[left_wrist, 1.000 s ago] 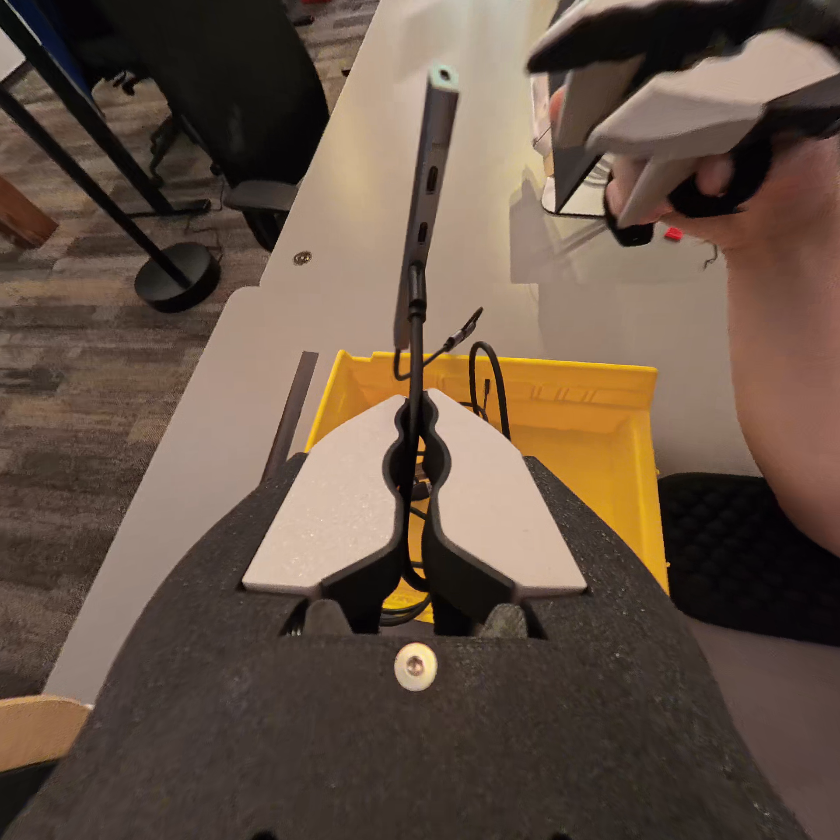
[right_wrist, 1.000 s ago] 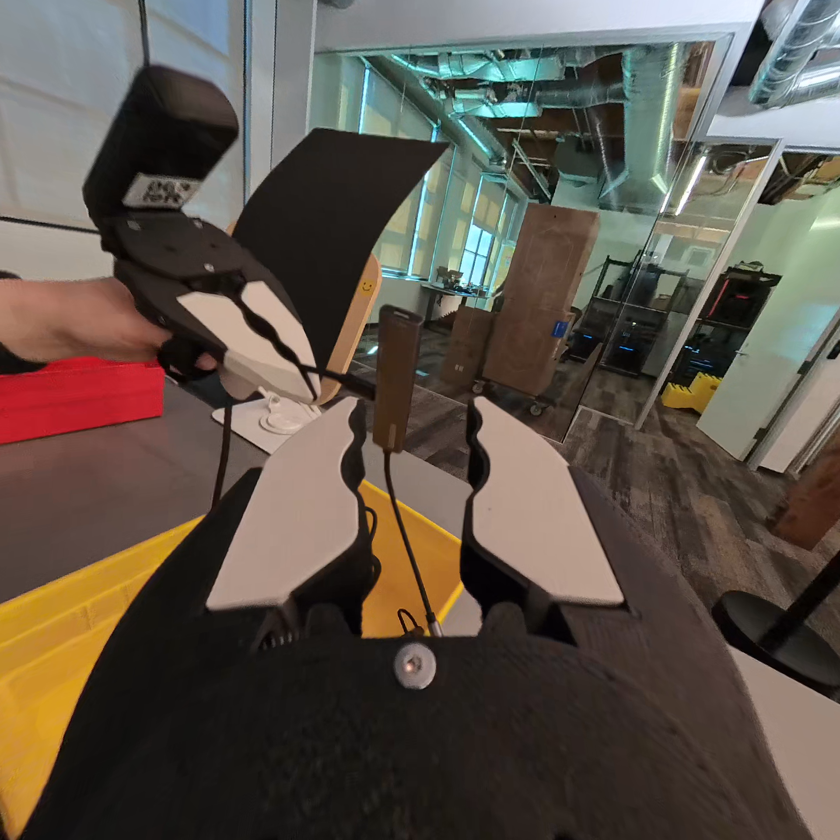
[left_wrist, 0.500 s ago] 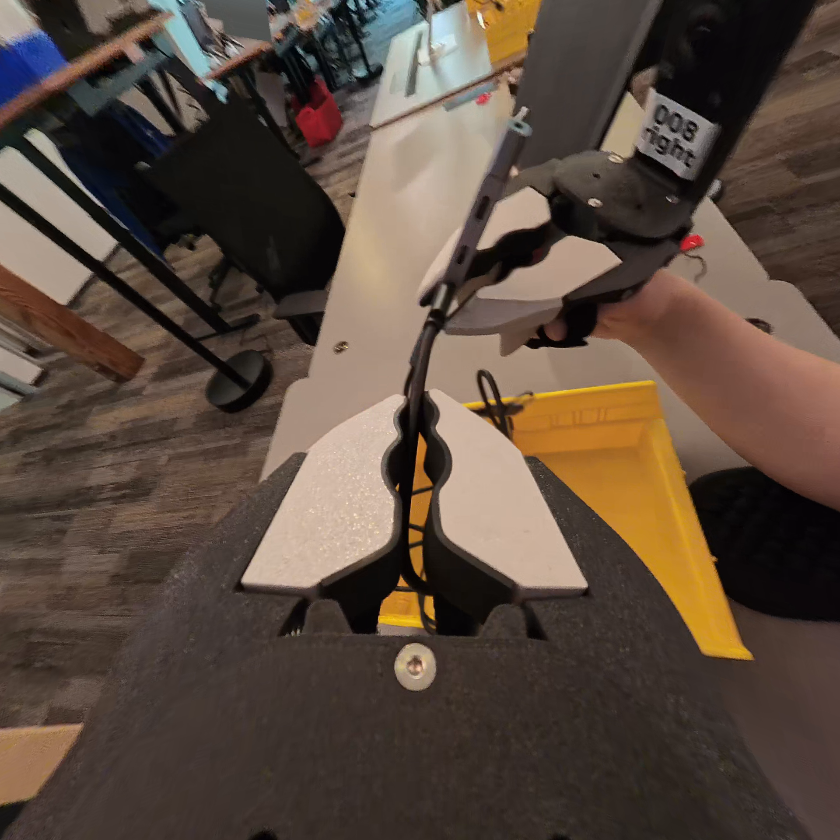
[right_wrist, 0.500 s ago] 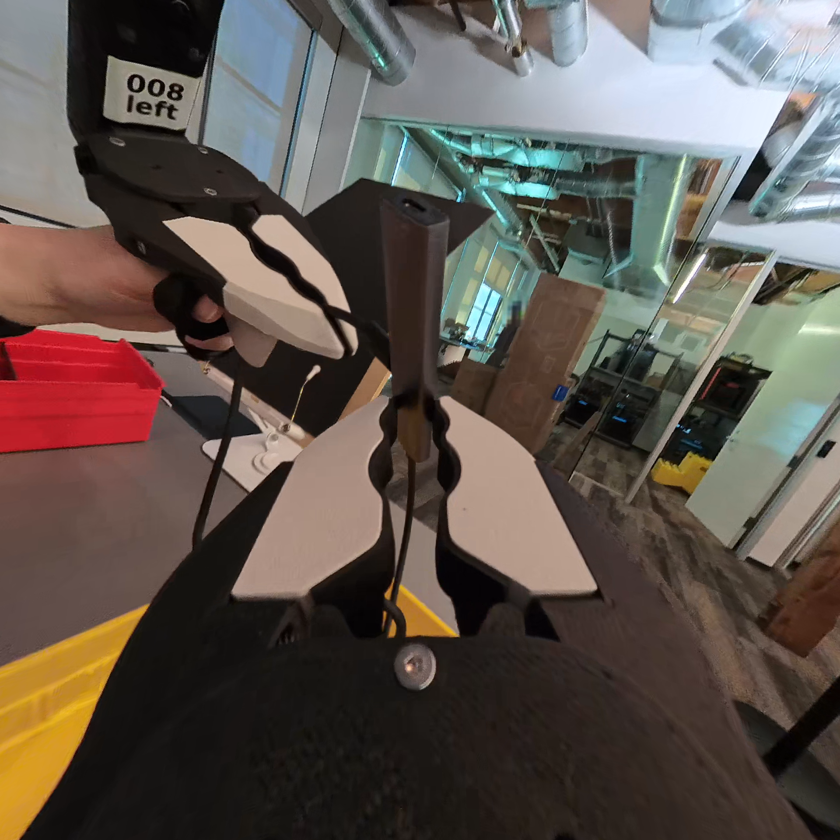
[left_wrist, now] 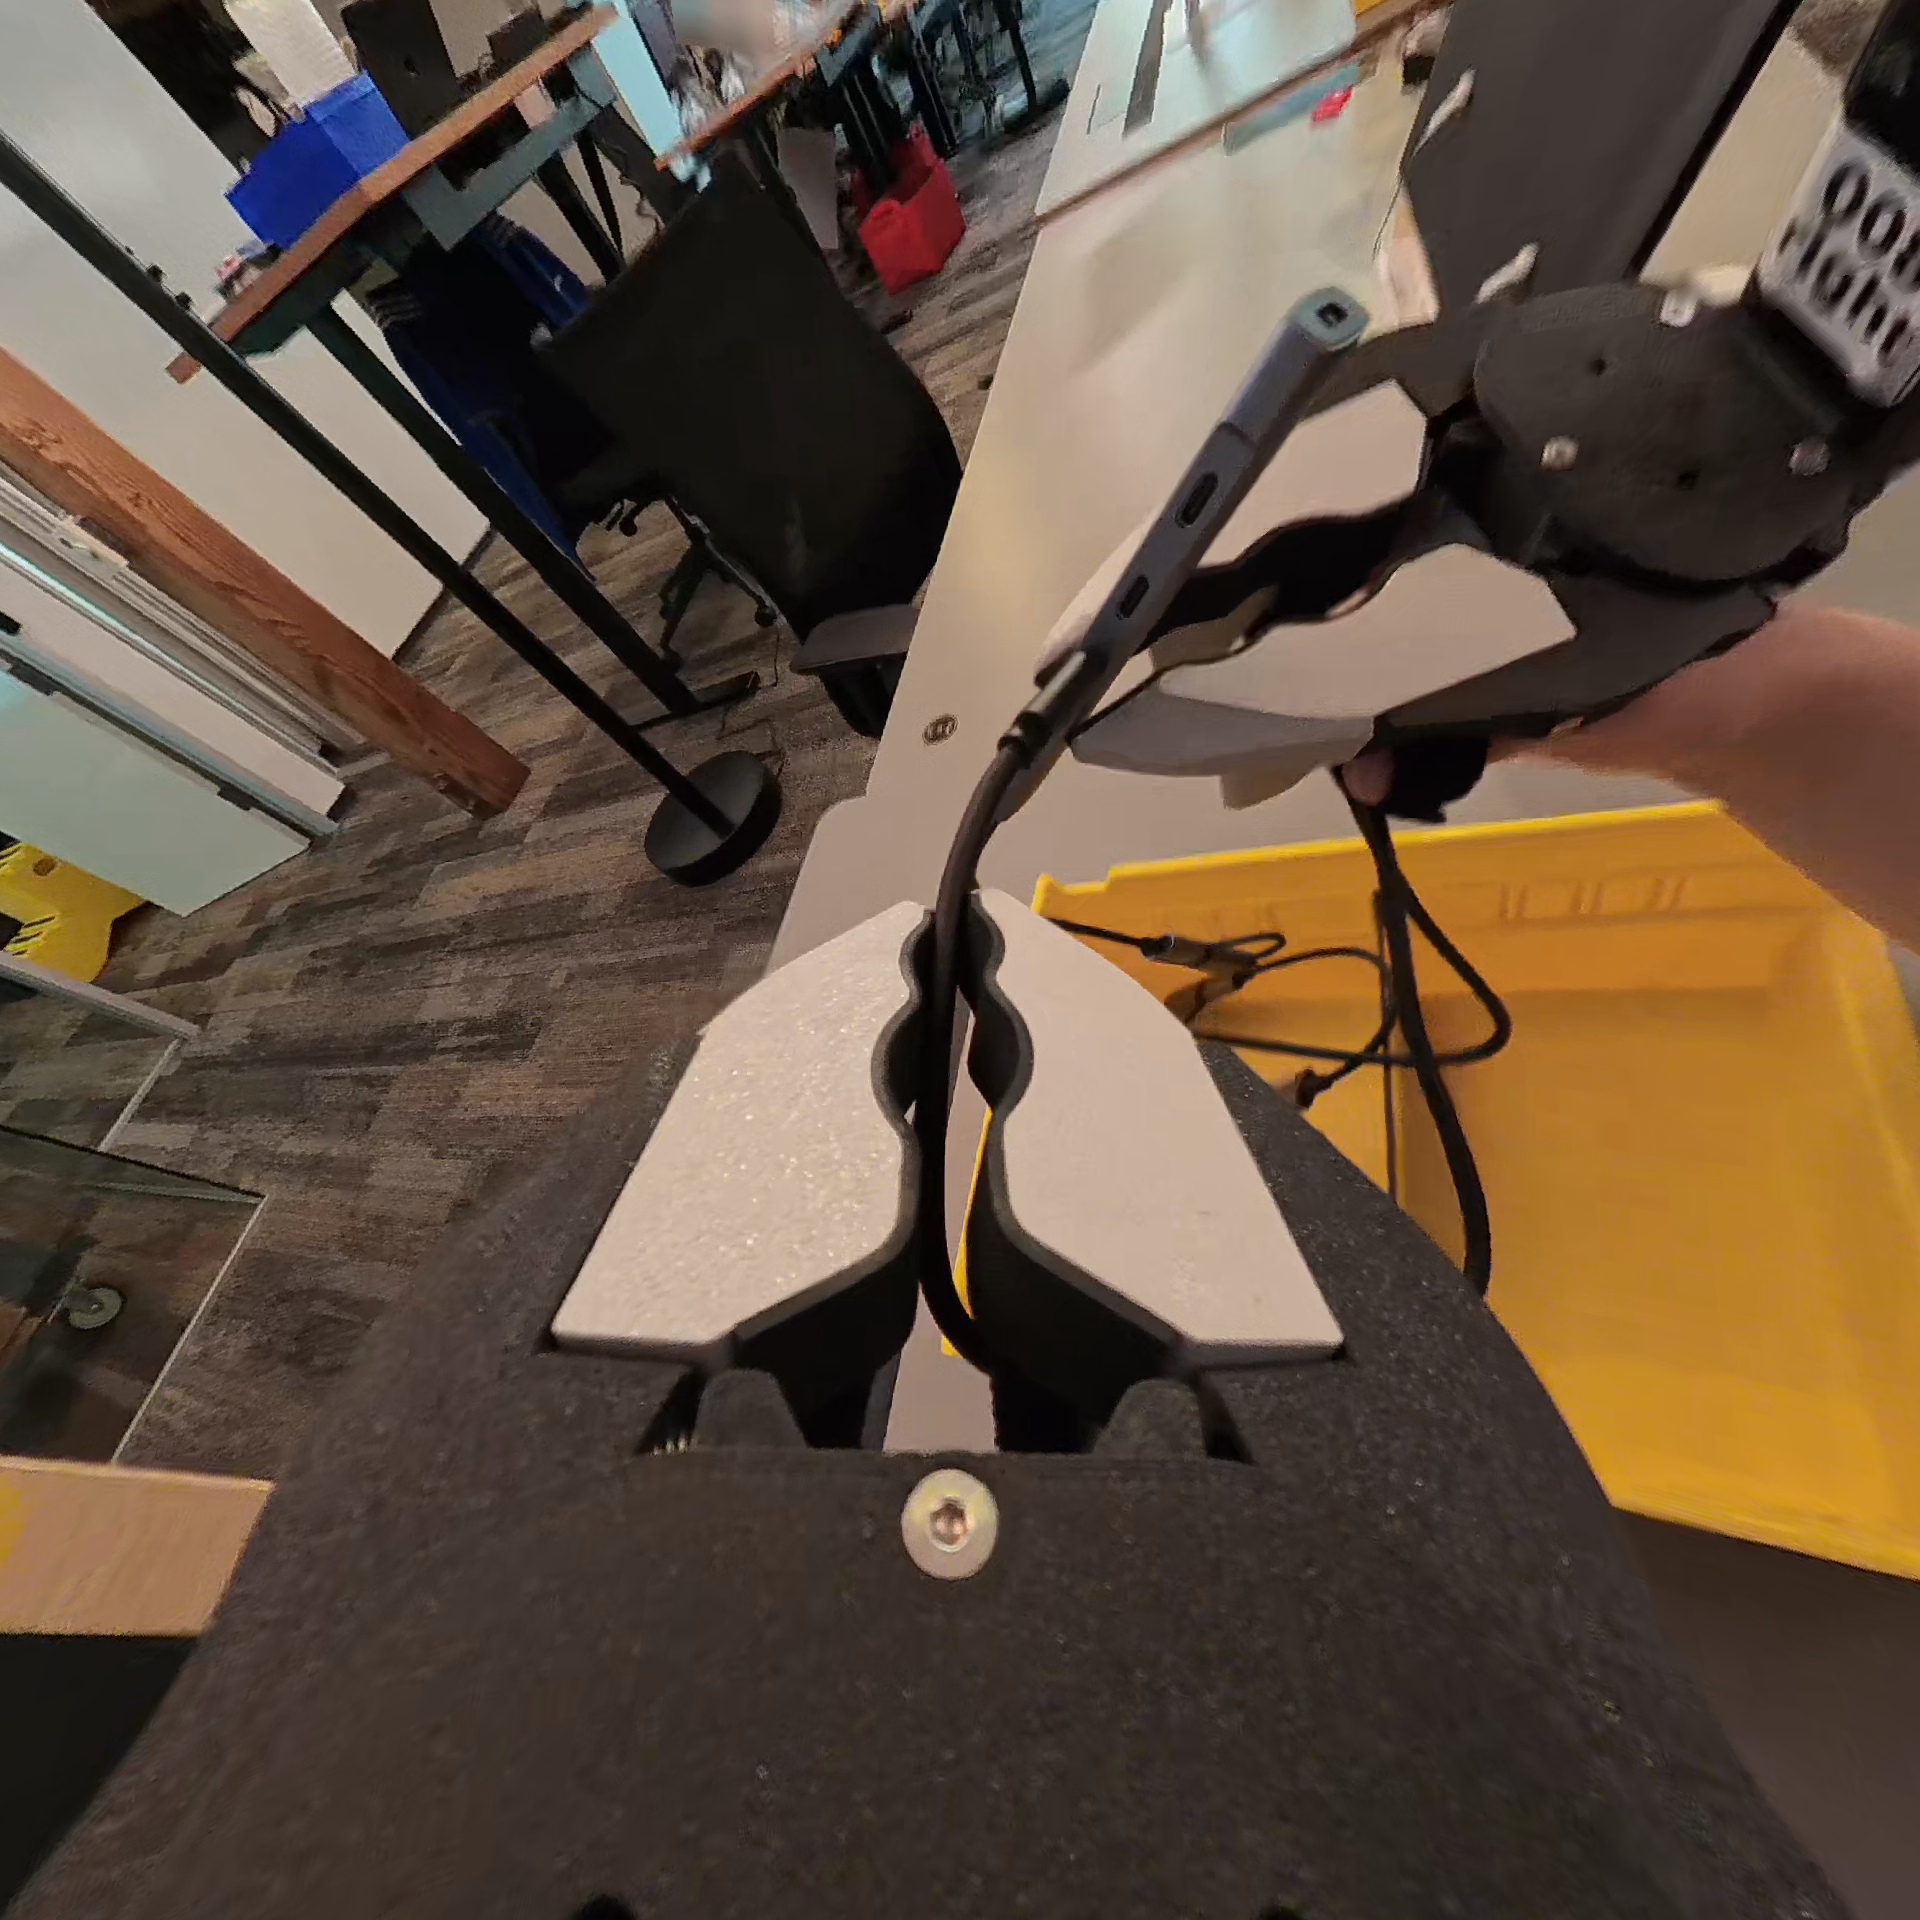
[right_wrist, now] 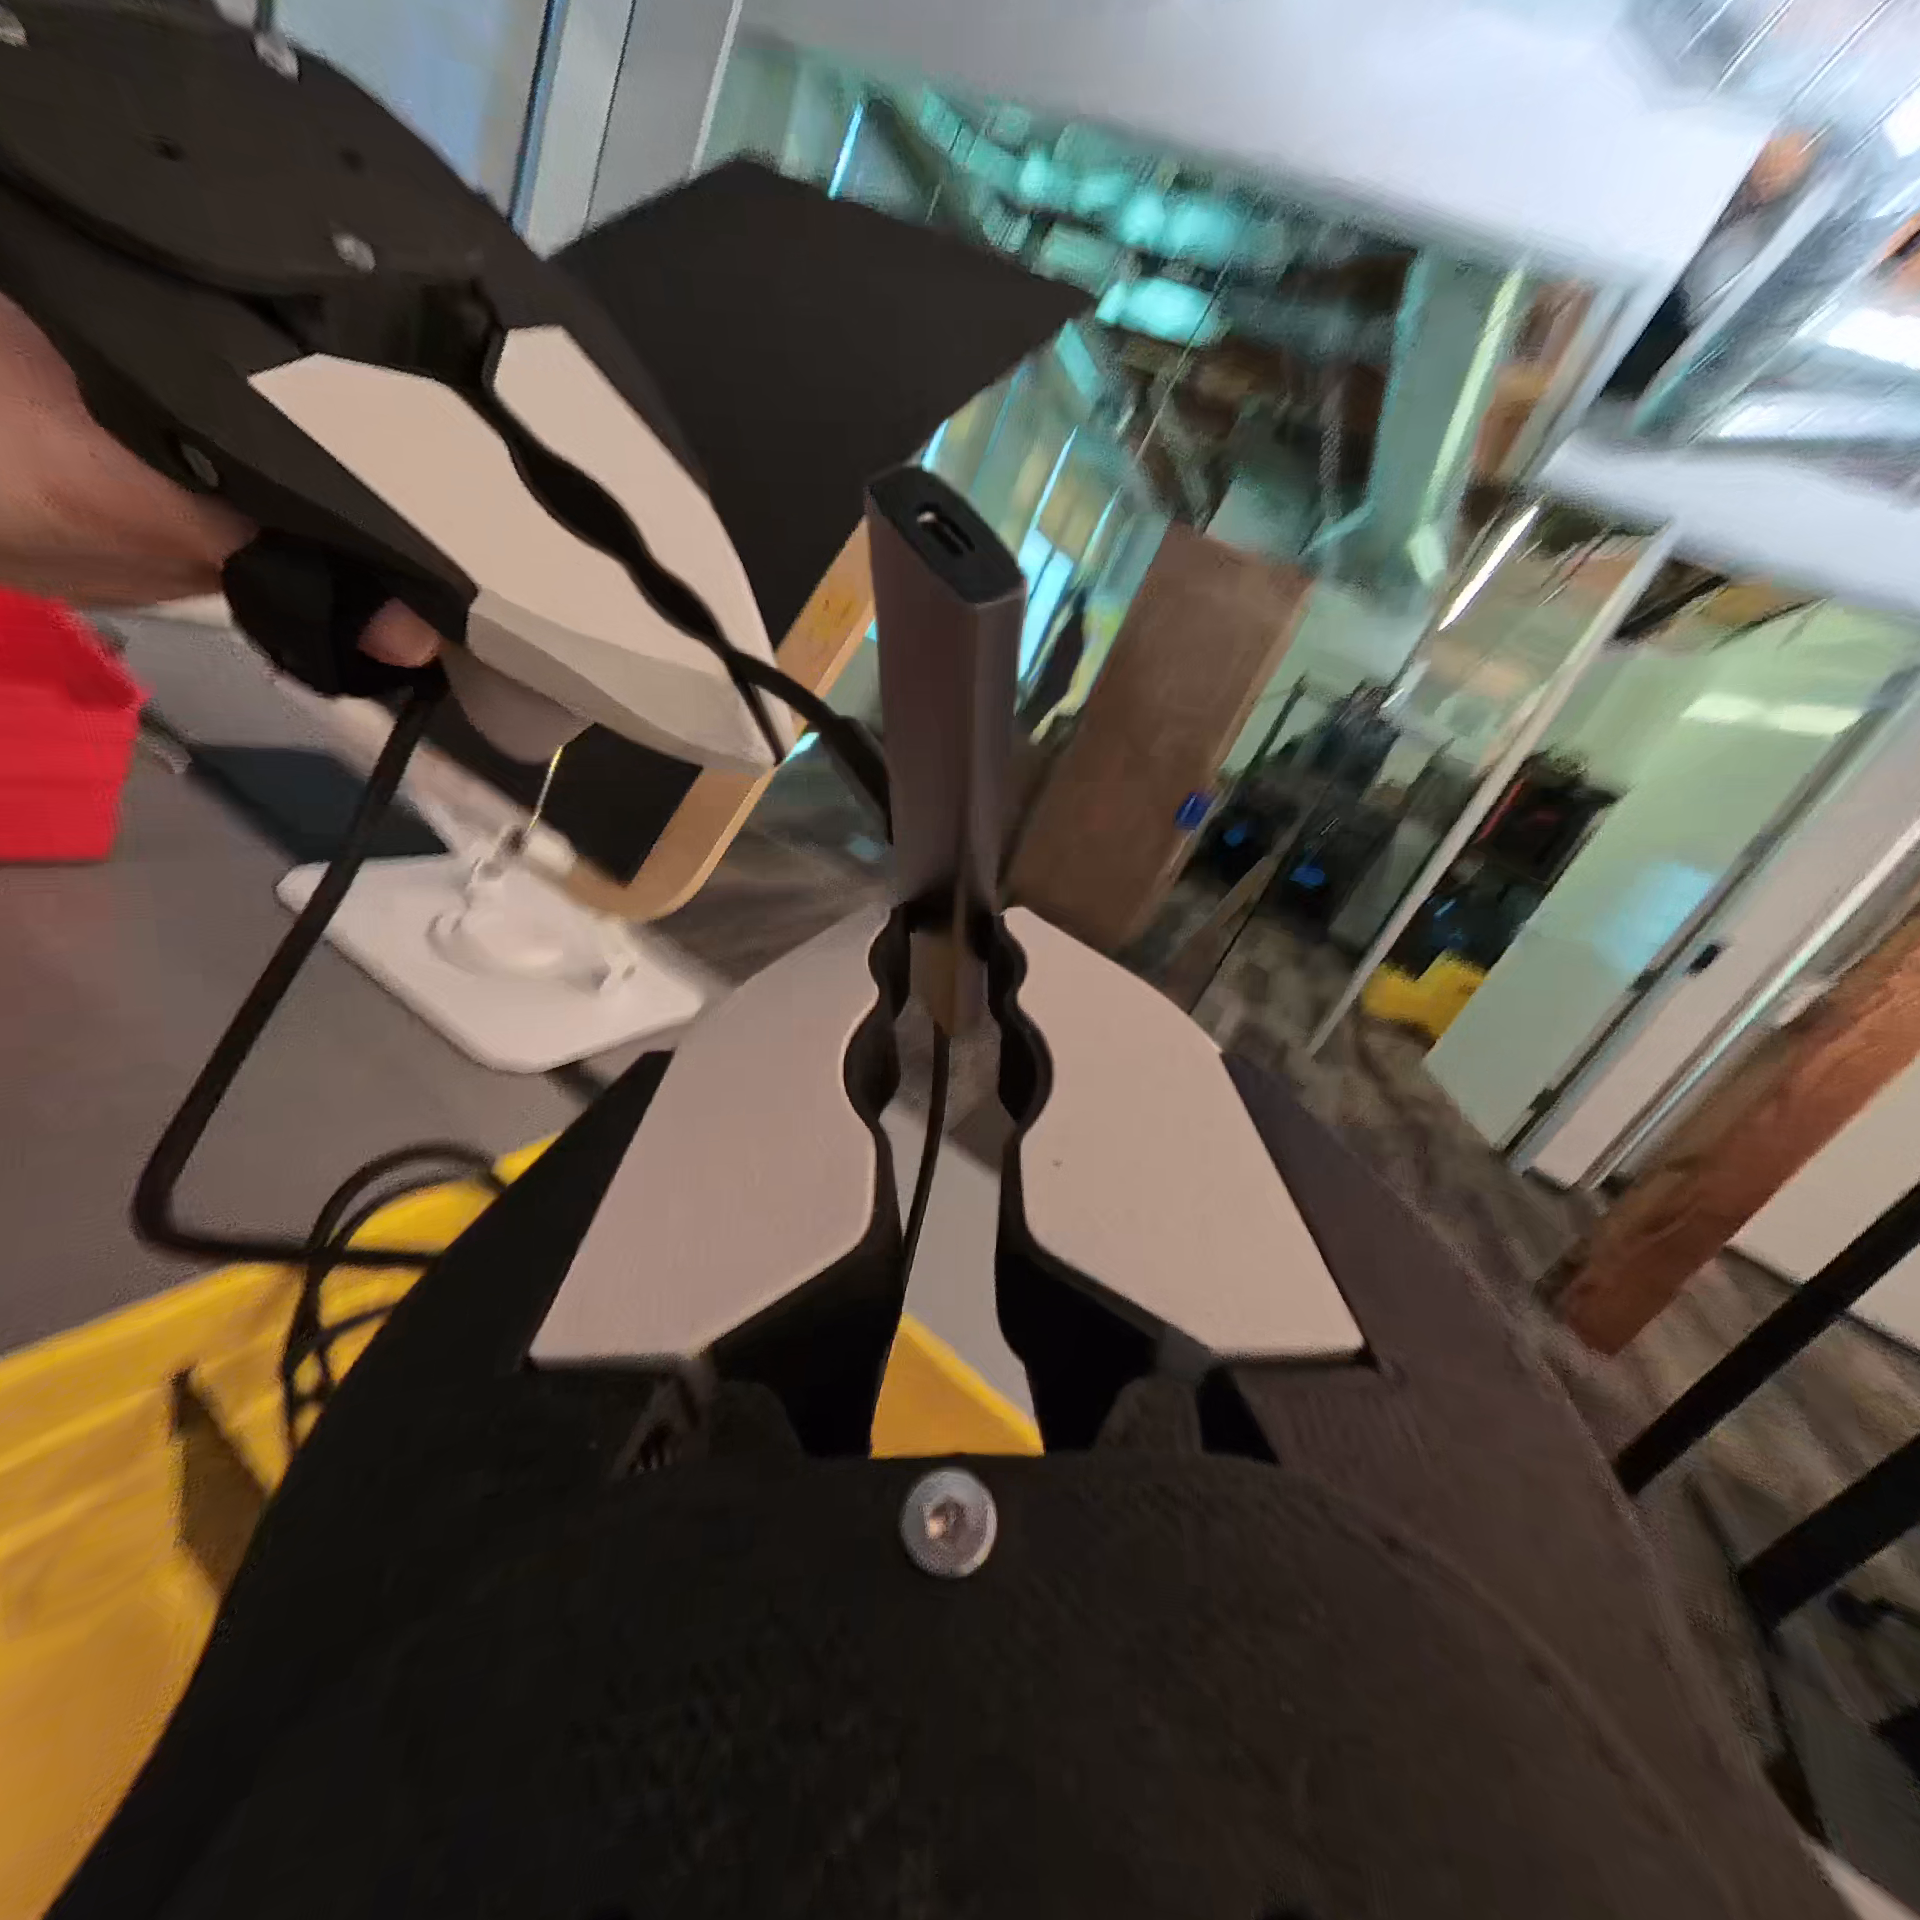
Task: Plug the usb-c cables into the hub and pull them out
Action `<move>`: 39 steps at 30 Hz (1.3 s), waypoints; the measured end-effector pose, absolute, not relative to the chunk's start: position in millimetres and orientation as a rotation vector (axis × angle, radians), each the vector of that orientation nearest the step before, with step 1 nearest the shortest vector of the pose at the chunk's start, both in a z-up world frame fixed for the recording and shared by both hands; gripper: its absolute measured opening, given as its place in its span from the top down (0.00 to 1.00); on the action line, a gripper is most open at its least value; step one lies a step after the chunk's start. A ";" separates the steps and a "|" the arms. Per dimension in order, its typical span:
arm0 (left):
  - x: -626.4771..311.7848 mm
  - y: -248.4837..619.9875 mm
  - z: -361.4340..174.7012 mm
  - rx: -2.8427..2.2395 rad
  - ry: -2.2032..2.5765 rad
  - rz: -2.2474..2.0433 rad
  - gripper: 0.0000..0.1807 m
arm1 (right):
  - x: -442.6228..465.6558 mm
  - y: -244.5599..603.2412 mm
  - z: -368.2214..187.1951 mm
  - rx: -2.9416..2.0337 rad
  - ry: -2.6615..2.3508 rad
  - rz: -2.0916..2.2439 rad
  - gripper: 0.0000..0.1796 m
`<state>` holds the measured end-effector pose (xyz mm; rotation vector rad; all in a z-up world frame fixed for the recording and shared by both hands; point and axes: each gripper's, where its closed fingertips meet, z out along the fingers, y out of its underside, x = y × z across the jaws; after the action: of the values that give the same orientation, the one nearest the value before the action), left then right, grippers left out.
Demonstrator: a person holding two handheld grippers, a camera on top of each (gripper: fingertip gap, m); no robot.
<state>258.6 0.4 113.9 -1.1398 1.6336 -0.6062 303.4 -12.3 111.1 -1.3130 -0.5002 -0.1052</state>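
**Me:** Both claws are busy. My left claw [left_wrist: 951, 935] is closed to a narrow slot around the thick black cable [left_wrist: 961, 831], which runs on ahead of its tips and up to the low end of the USB-C hub [left_wrist: 1216, 478]. My right claw [right_wrist: 951, 935] is pinched shut on that same low end of the hub [right_wrist: 940, 707], so the grey bar stands up past its tips with an open port at the top.

**Partner:** Where is everything else?

**Me:** Below and to the right of my left claw sits the yellow bin [left_wrist: 1662, 1195] on the surface [left_wrist: 1091, 364]; thinner cables [left_wrist: 1351, 997] lie looped in it, one plug free.

**Partner:** What could spoil it?

**Me:** I judge the pull is the risk. My left claw grips the cord, not the plug, so a tug would load the bend at the connector. My right claw has only the hub's end, so a sideways pull could twist it loose. Slack trailing into the bin might snag.
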 end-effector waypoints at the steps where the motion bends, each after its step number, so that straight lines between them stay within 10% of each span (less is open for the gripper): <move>1: 258.0 4.2 102.6 -1.172 1.658 -0.571 0.98 | 304.0 -9.3 98.5 -1.393 -0.522 -0.070 0.92; 20: 254.5 10.2 15.1 -1.230 1.865 -0.514 0.99 | 318.5 -21.0 59.2 -1.557 -0.739 -0.284 0.79; 24: 252.0 7.4 14.3 -1.194 1.893 -0.440 0.99 | 308.7 -24.7 48.4 -1.624 -0.817 -0.211 0.89; 31: 252.1 11.9 78.4 -1.256 1.564 -0.690 0.71 | 322.6 -14.9 31.2 -1.839 -0.727 -0.220 0.94; 39: 195.3 -22.1 124.7 -1.180 1.427 -0.761 0.72 | 343.1 -15.7 -4.3 -2.045 -0.696 -0.233 0.94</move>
<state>195.3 -22.1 124.7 -1.1805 1.4272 -0.7607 343.1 -15.7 -4.3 -2.0452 -0.6957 -0.2326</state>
